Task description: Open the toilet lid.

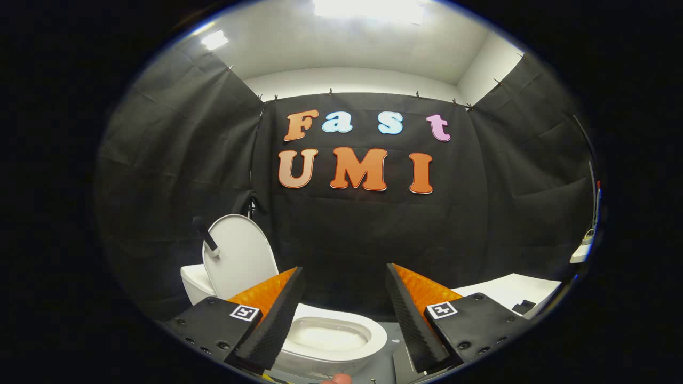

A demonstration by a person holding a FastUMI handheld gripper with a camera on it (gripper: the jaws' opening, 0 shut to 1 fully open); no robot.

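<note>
black cloth booth wall (373, 240) behind, white toilet lid (240, 256) raised upright against it over the open toilet bowl (328, 336), black handle (205, 234) beside the lid, gripper (344, 314) fingers spread wide above the bowl, holding nothing.

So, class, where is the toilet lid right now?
In the gripper view, the toilet lid stands raised, beyond the open gripper, behind the bowl, against the black cloth wall.
</note>
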